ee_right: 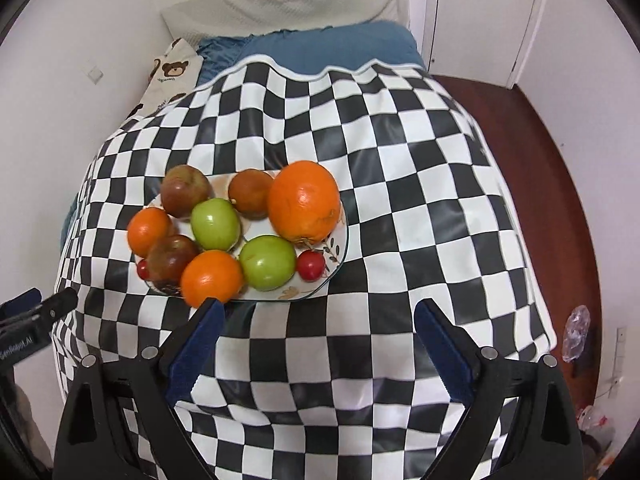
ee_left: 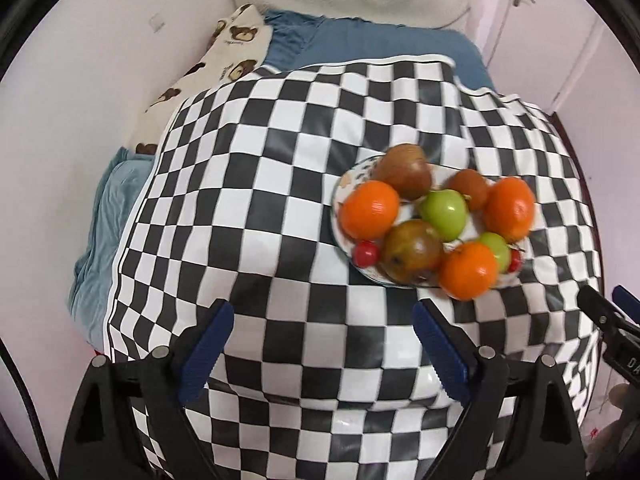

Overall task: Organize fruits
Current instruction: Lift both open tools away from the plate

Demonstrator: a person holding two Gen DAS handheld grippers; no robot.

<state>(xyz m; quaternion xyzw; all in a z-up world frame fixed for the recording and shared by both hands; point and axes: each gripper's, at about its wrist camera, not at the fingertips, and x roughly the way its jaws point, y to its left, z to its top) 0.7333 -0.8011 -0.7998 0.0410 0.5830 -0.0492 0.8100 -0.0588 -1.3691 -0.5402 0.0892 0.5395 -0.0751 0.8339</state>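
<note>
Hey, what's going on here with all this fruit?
A person holds two grippers above a black-and-white checkered cloth. The left gripper and right gripper both have open, empty jaws. All the fruit, oranges, green apples, brownish apples and small red ones, sits on a white patterned plate; nothing is being carried.

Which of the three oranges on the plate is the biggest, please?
The orange at the plate's far right edge in the right wrist view; it clearly outsizes the other two.

My 2 wrist cameras look steeply down from above the checkered cloth; both share the fruit plate.
</note>
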